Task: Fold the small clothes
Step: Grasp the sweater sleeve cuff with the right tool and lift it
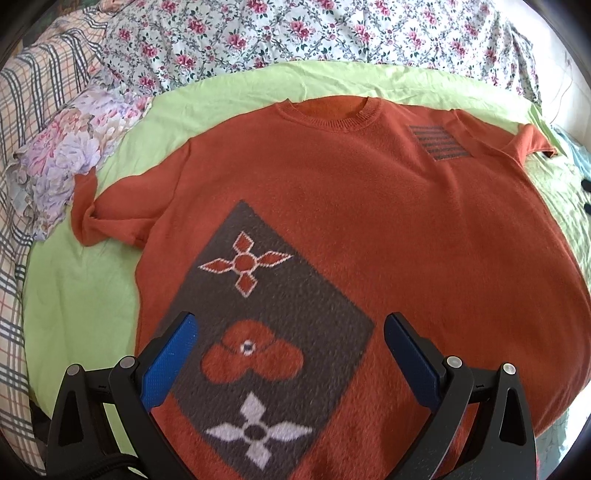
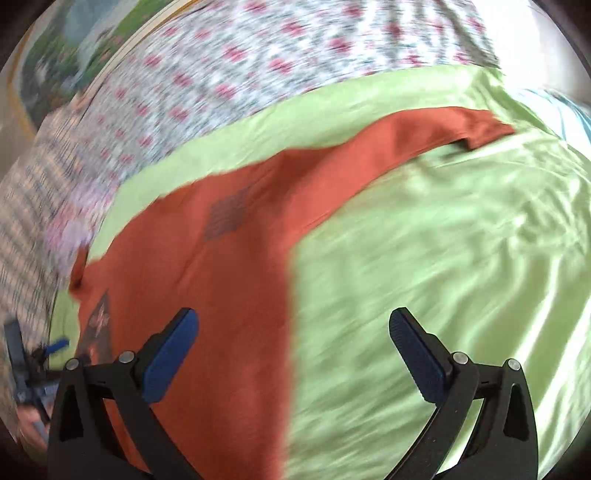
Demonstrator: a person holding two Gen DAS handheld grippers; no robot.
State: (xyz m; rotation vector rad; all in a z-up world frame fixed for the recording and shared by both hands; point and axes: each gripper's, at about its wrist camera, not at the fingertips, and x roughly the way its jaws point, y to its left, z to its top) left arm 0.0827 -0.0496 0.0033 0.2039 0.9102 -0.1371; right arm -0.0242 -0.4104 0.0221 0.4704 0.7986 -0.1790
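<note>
A rust-orange knit T-shirt [image 1: 332, 192] lies spread flat, front up, on a light green sheet [image 1: 81, 302]. It has a brown diamond patch with flower motifs [image 1: 266, 332] and a small striped patch [image 1: 437, 142] near one shoulder. My left gripper [image 1: 290, 343] hovers open above the brown patch, nothing between its blue pads. In the blurred right wrist view the same shirt [image 2: 207, 258] fills the left half, its right sleeve [image 2: 461, 125] stretched out. My right gripper [image 2: 293, 345] is open over the shirt's right side edge and the green sheet [image 2: 443, 277].
Floral bedding [image 1: 295, 33] lies behind the shirt, with a plaid cloth [image 1: 26, 122] and a pale flowered fabric [image 1: 74, 155] at the left. The left gripper and a hand [image 2: 29, 376] show at the lower left of the right wrist view.
</note>
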